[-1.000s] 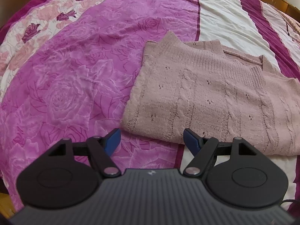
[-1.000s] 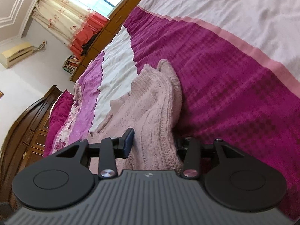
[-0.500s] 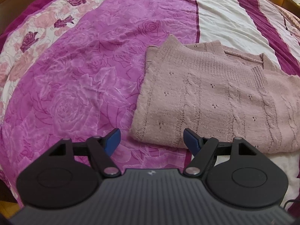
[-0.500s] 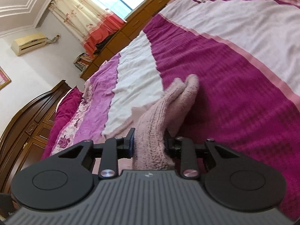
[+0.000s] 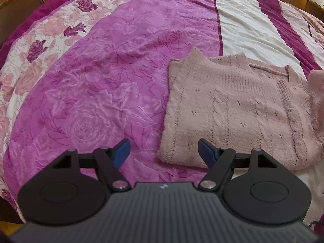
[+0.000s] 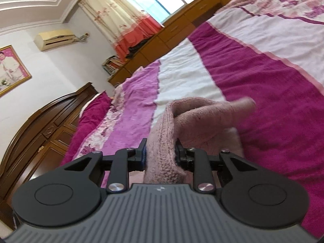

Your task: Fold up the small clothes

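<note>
So far we judge the fold barely begun: on the bed [image 5: 125, 85], the pink knitted sweater [image 5: 232, 109] lies mostly flat at the right of the left wrist view, body spread, neckline at the far side. Only its right end is raised. Our right tool [image 6: 160, 155] is closing, its pads pressing a bunched sleeve [image 6: 162, 149] between them. Our left tool [image 5: 164, 151] hangs wide open and empty near the sweater's near left corner.
</note>
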Demonstrator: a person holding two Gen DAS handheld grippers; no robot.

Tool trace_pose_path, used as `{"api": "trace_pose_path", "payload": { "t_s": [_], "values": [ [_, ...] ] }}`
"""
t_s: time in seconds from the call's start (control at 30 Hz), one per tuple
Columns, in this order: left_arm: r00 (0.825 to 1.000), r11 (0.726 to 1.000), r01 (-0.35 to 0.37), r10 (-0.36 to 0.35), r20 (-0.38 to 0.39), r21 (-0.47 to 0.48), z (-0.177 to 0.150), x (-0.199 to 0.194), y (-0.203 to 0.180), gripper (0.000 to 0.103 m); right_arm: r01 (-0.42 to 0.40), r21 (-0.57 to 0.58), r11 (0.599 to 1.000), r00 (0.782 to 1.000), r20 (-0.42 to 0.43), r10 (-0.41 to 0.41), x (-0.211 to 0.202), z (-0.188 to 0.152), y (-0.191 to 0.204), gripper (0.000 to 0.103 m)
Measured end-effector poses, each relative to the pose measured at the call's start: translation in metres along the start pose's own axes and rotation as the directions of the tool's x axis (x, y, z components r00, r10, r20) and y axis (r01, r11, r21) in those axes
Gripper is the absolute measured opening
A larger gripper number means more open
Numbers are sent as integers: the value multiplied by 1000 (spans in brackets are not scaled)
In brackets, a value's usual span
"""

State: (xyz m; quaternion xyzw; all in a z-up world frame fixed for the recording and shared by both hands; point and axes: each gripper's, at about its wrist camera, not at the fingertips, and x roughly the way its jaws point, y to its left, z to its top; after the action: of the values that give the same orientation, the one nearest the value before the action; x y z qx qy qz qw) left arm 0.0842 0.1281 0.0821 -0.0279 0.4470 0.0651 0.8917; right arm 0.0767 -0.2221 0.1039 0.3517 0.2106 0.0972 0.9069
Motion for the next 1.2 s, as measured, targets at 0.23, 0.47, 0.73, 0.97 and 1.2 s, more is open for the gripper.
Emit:
{"api": "trace_pose_path", "payload": {
  "t_s": [0.23, 0.47, 0.73, 0.97, 1.2],
  "values": [
    [1000, 1000, -10, 10, 7, -10, 2, -1, 13, 75, -49, -27, 998, 999, -19, 48, 15, -4, 37, 28],
    [1000, 999, -21, 22, 11, -29, 2, -1, 29, 75, -102, -76, 992, 993, -64, 98, 33, -13, 73, 27],
    [999, 998, -39, 40, 20, -45, 2, -4, 46, 75, -161, -143, 977, 979, -149, 140, 62, -39, 118, 27],
    [998, 996, -60, 61, 15, -68, 1, -2, 62, 75, -189, -226, 955, 950, -288, 120, 100, -90, 144, 27],
    [998, 995, -55, 57, 12, -83, 0, 4, 69, 75, -158, -306, 939, 923, -383, 31, 136, -145, 148, 33]
  ]
}}
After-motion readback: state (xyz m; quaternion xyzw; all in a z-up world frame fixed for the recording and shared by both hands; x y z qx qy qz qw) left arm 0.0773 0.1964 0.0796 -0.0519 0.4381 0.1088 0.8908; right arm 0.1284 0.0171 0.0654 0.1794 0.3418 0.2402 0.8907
